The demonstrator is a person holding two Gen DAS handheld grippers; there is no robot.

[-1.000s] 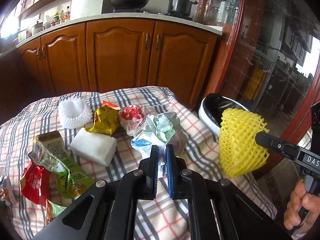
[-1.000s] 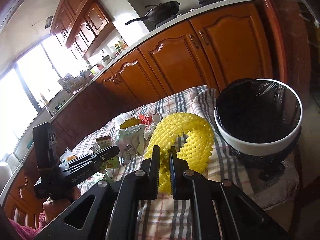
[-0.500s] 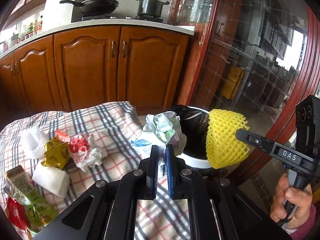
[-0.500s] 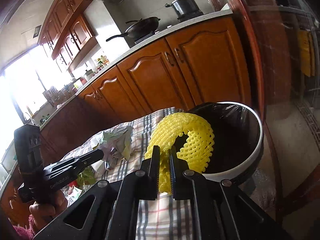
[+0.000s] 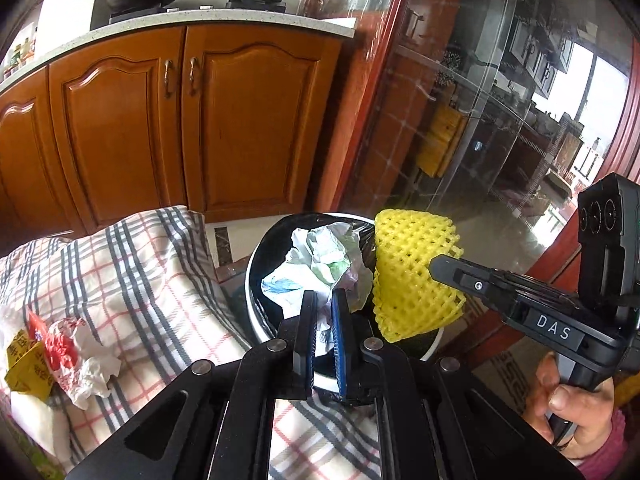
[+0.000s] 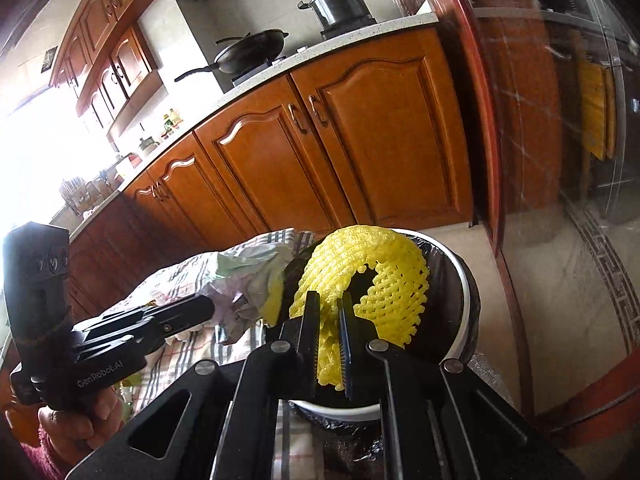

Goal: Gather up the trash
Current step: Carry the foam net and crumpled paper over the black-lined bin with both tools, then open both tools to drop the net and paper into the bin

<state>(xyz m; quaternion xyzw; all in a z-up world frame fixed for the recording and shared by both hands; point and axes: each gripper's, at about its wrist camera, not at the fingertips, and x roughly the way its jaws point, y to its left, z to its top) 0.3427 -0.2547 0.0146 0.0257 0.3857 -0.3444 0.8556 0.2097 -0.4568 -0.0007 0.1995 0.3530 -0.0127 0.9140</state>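
Observation:
My left gripper (image 5: 324, 312) is shut on a crumpled white-green wrapper (image 5: 320, 264) and holds it above the white trash bin with a black liner (image 5: 250, 280). My right gripper (image 6: 329, 312) is shut on a yellow foam fruit net (image 6: 360, 268) and holds it over the same bin (image 6: 460, 304). In the left wrist view the net (image 5: 412, 276) hangs just right of the wrapper. In the right wrist view the wrapper (image 6: 248, 276) is just left of the net, in the left gripper (image 6: 208, 308).
A checked cloth (image 5: 132, 272) covers the table left of the bin. On it lie a red-white wrapper (image 5: 76, 352), a yellow wrapper (image 5: 24, 364) and a white foam block (image 5: 36, 420). Wooden cabinets (image 5: 180, 120) stand behind; a glass door (image 5: 480, 100) is at right.
Both grippers have carried their trash to the right, off the table, and now hold it over the bin. The pile on the cloth has slid to the left edge of view.

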